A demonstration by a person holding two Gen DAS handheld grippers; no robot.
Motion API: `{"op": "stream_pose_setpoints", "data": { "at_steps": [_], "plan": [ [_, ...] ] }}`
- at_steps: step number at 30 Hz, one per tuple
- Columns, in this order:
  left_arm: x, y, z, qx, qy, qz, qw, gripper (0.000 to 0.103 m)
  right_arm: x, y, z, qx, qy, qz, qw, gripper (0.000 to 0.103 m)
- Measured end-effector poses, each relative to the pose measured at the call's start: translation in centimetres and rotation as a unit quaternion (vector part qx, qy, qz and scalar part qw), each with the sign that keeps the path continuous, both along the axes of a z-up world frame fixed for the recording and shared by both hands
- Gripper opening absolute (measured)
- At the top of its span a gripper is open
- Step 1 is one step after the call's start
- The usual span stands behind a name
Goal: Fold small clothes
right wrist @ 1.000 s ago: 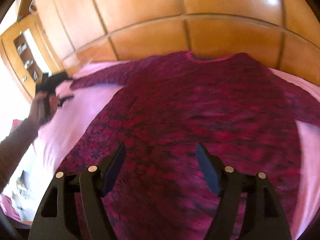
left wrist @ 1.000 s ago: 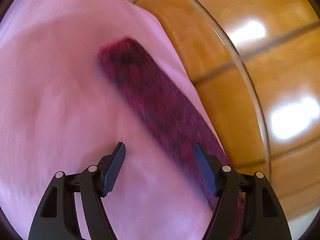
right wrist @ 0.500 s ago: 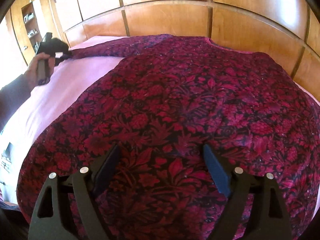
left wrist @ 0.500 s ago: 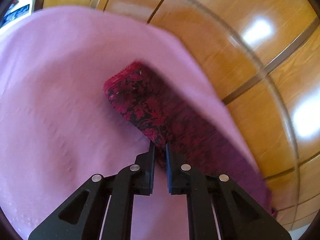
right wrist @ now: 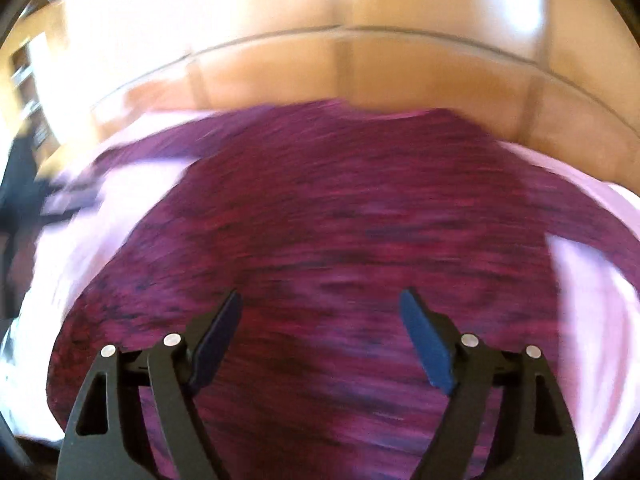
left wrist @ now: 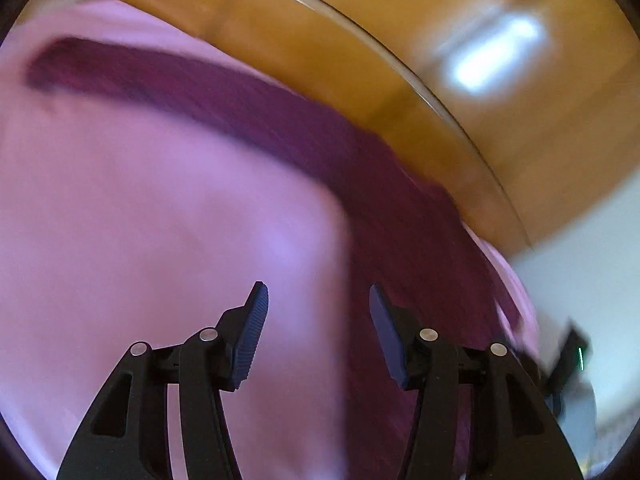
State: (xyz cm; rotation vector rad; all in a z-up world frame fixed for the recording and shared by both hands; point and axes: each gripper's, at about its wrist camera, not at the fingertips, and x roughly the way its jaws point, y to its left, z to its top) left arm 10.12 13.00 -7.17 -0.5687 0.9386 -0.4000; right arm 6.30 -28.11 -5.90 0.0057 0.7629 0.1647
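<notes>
The left gripper (left wrist: 318,330) is seen with its jaws opening and nothing between them; below it lie the pink sheet (left wrist: 140,220) and the edge of the top (right wrist: 340,240). The right gripper (right wrist: 320,336) is held apart, its jaws closing a little, empty, above the top's body. The top is spread flat on the sheet, sleeves out to both sides (both views are blurred, so the print is lost). The left sleeve (left wrist: 180,84) is judged the next part to be folded: it is best pinched near the cuff, lifted only slightly and laid across the body, with the body kept flat.
</notes>
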Motion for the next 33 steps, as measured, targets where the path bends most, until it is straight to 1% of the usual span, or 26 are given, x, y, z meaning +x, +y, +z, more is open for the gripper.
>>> {"op": "stream_pose_setpoints", "data": {
  "at_steps": [1, 4, 6, 8, 9, 10, 11, 12, 13, 14, 15, 17, 18, 20, 21, 22, 24, 25, 26, 27, 28, 29, 30, 31, 32, 33],
  "plan": [
    [-1.1, -1.4, -0.5, -0.009, 0.008, -0.028, 0.9995, 0.051, -0.8, -2.3, 0.4, -0.004, -0.006, -0.039, 0.999, 0.08],
    [-3.9, -4.2, -1.9, -0.016, 0.026, -0.074, 0.9968, 0.051, -2.6, -6.6, 0.3, 0.005, 0.003, -0.104, 0.995, 0.08],
    [-5.5, -5.1, -2.3, 0.011, 0.024, -0.071, 0.9972, 0.051, -4.0, -9.0, -0.8, 0.028, 0.031, -0.132, 0.99, 0.08],
    [-6.6, -5.0, -2.9, -0.005, 0.029, -0.064, 0.9975, 0.051, -5.3, -9.9, -2.3, 0.063, 0.066, -0.125, 0.988, 0.078],
    [-6.5, -4.8, -3.0, -0.012, 0.033, -0.062, 0.9975, 0.047, -5.8, -9.9, -2.8, 0.082, 0.079, -0.113, 0.987, 0.068],
    [-7.0, -5.0, -2.9, -0.006, 0.029, -0.061, 0.9977, 0.033, -6.3, -9.6, -3.4, 0.102, 0.091, -0.1, 0.986, 0.055],
    [-7.2, -5.2, -2.8, 0.004, 0.027, -0.061, 0.9978, 0.025, -7.0, -9.1, -3.8, 0.116, 0.099, -0.089, 0.984, 0.053],
    [-7.2, -5.4, -2.8, 0.012, 0.025, -0.059, 0.9979, 0.023, -7.6, -8.5, -3.9, 0.11, 0.093, -0.084, 0.986, 0.049],
    [-7.4, -5.3, -2.8, 0.017, 0.025, -0.055, 0.998, 0.018, -7.9, -7.9, -3.9, 0.105, 0.089, -0.075, 0.988, 0.036],
    [-6.5, -5.6, -2.8, 0.021, 0.025, -0.052, 0.9981, 0.016, -8.1, -7.4, -3.7, 0.107, 0.089, -0.067, 0.988, 0.029],
    [-6.7, -5.6, -2.6, 0.033, 0.022, -0.05, 0.998, 0.015, -8.1, -7.1, -3.5, 0.108, 0.089, -0.063, 0.988, 0.023],
    [-5.7, -6.1, -2.1, 0.048, 0.014, -0.05, 0.9975, 0.013, -8.6, -7.4, -2.2, 0.11, 0.078, -0.05, 0.99, 0.019],
    [-6.1, -6.0, -1.8, 0.056, 0.011, -0.05, 0.9971, 0.013, -9.3, -7.5, -1.0, 0.113, 0.066, -0.036, 0.991, 0.019],
    [-6.5, -5.7, -1.5, 0.061, 0.011, -0.049, 0.9969, 0.013, -10.8, -7.6, 0.2, 0.109, 0.055, -0.016, 0.992, 0.018],
    [-6.8, -5.5, -1.7, 0.063, 0.014, -0.048, 0.9968, 0.013, -11.6, -7.4, 0.3, 0.094, 0.057, -0.006, 0.994, 0.018],
    [-7.3, -5.3, -1.9, 0.064, 0.021, -0.045, 0.9967, 0.013, -11.5, -7.4, 0.1, 0.085, 0.063, -0.003, 0.994, 0.018],
    [-7.5, -5.4, -2.1, 0.07, 0.029, -0.045, 0.9961, 0.013, -11.4, -7.0, -1.5, 0.065, 0.091, -0.003, 0.994, 0.018],
    [-7.6, -5.6, -2.1, 0.082, 0.031, -0.043, 0.9953, 0.016, -11.1, -7.1, -2.5, 0.073, 0.112, 0.0, 0.991, 0.019],
    [-7.5, -5.6, -2.0, 0.089, 0.031, -0.04, 0.9947, 0.022, -10.8, -7.3, -2.8, 0.076, 0.118, -0.004, 0.99, 0.022],
    [-7.3, -5.6, -1.8, 0.096, 0.033, -0.033, 0.9943, 0.025, -10.5, -7.7, -2.8, 0.083, 0.119, -0.012, 0.989, 0.033],
    [-7.1, -5.6, -1.3, 0.104, 0.029, -0.022, 0.9939, 0.03, -10.2, -8.6, -2.5, 0.098, 0.114, -0.022, 0.988, 0.038],
    [-6.8, -5.8, -0.5, 0.113, 0.015, -0.015, 0.9934, 0.034, -9.6, -10.5, -1.5, 0.122, 0.089, -0.046, 0.987, 0.04],
    [-6.6, -6.1, 0.0, 0.118, 0.003, -0.01, 0.9929, 0.038, -9.4, -11.4, -1.0, 0.131, 0.075, -0.061, 0.987, 0.048],
    [-6.3, -6.4, 1.1, 0.123, -0.02, -0.004, 0.9923, 0.045, -8.5, -14.0, 0.1, 0.154, 0.044, -0.1, 0.982, 0.057],
    [-6.0, -6.6, 1.7, 0.122, -0.033, 0.0, 0.992, 0.05, -7.9, -15.6, 0.6, 0.168, 0.028, -0.125, 0.977, 0.061],
    [-5.7, -7.0, 2.4, 0.119, -0.046, 0.002, 0.9919, 0.051, -6.8, -18.5, 1.1, 0.196, 0.007, -0.169, 0.966, 0.064]
  ]
}}
